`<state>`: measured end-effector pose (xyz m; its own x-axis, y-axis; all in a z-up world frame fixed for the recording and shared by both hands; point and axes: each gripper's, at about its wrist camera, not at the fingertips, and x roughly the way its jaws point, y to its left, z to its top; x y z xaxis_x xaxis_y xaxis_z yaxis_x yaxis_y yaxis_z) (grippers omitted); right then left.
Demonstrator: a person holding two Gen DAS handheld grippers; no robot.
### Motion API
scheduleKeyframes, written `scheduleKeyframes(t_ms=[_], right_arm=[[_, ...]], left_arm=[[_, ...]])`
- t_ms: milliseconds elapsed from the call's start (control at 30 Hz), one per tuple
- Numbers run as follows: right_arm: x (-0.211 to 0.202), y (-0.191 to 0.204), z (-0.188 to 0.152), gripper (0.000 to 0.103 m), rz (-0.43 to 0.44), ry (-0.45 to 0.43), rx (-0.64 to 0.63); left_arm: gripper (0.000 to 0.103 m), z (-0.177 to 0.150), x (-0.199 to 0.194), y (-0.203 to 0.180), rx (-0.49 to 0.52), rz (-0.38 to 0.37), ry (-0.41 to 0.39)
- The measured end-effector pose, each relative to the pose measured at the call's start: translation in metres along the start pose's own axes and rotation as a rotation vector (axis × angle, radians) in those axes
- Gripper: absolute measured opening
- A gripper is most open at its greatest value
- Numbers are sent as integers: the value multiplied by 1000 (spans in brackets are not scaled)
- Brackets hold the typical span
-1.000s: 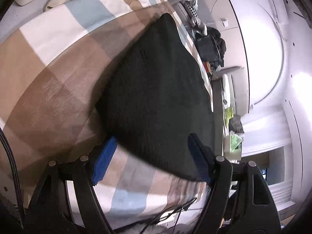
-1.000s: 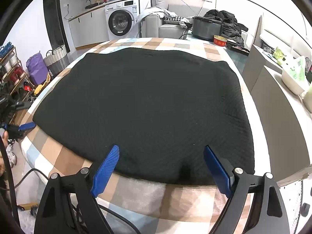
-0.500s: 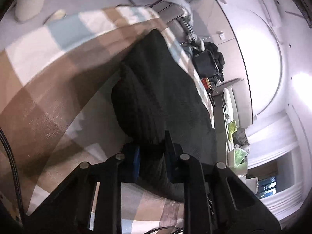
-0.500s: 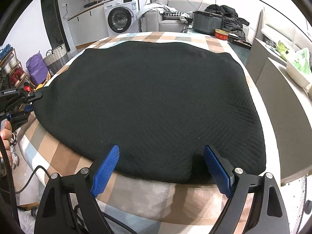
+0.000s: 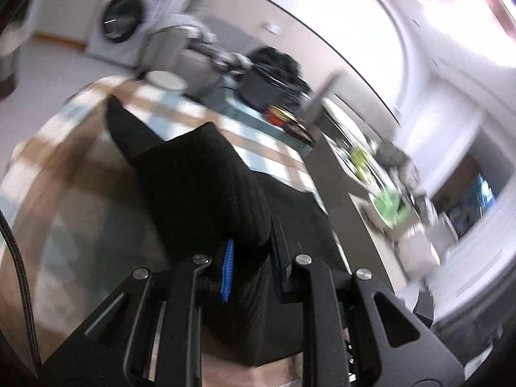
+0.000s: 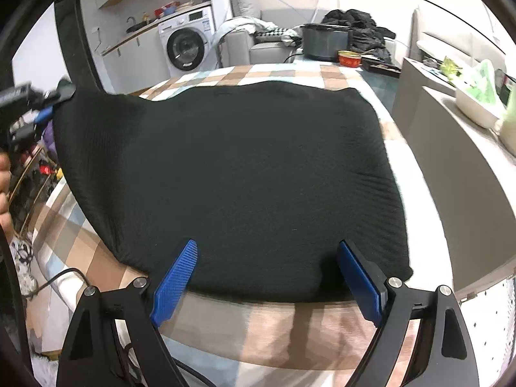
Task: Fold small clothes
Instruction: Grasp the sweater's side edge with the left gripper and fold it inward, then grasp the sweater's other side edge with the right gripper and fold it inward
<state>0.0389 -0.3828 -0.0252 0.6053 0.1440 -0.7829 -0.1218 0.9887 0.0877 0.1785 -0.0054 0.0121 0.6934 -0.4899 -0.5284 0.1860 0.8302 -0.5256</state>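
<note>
Black knit garment point(image 6: 232, 174) lies spread on the checked tabletop point(image 6: 290, 332), its left corner lifted clear. Left gripper point(image 5: 250, 259) is clamped on that corner, fabric bunched between the blue pads; likely the grip for carrying the edge across as a first fold. Right gripper point(image 6: 266, 277) stands wide over the near hem, holding nothing, probably placed to pin or take that edge.
</note>
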Motion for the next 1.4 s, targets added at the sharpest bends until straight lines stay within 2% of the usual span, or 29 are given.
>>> scheduleKeyframes(t_ms=[100, 200, 267, 333, 400, 467, 533, 600, 700, 800, 900, 1000, 1067, 1167, 1233, 1267, 1300, 1333, 1400], right_arm=[[-8, -17, 3, 90, -5, -17, 48], [-18, -41, 6, 90, -37, -41, 105], [-22, -54, 6, 90, -65, -48, 135], [-25, -71, 6, 90, -89, -50, 174], [-25, -86, 5, 90, -111, -42, 217], [-26, -96, 4, 90, -110, -40, 252], [-27, -102, 4, 90, -84, -50, 281], [-28, -105, 5, 90, -39, -61, 305], [-26, -105, 6, 90, 65, -66, 340], [-26, -94, 9, 86, 127, -63, 331], [-26, -78, 12, 82, 176, -50, 307], [-24, -74, 12, 80, 244, -7, 337], [-19, -72, 12, 79, 244, 39, 369], [-11, -73, 12, 79, 288, 51, 421], [-4, -69, 12, 68, 265, 54, 433], [0, -66, 14, 51, 244, 61, 415], [6, -61, 16, 41, 222, 77, 394], [9, -59, 17, 24, 215, 88, 388], [8, -50, 22, 16, 202, 67, 341]], left_arm=[[16, -5, 33, -60, 130, -65, 74], [16, -35, 70, -115, 262, -142, 200], [17, -66, 105, -139, 337, -204, 364], [20, -95, 128, -148, 362, -243, 524], [20, -115, 130, -150, 375, -261, 578], [26, -120, 118, -151, 390, -277, 561], [53, -115, 105, -148, 376, -282, 526], [60, -108, 93, -139, 350, -265, 476], [60, -95, 83, -120, 306, -226, 420], [60, -83, 77, -96, 266, -136, 365], [60, -82, 77, -70, 221, -82, 363], [60, -79, 73, -52, 205, -44, 348], [60, -79, 73, -42, 190, -42, 348], [60, -84, 79, -41, 172, -35, 349], [60, -87, 77, -34, 164, -32, 346], [60, -87, 77, -32, 159, -31, 344], [60, -87, 75, -30, 154, -27, 341], [60, -87, 74, -27, 151, -23, 337], [60, -85, 72, -23, 144, -16, 329]])
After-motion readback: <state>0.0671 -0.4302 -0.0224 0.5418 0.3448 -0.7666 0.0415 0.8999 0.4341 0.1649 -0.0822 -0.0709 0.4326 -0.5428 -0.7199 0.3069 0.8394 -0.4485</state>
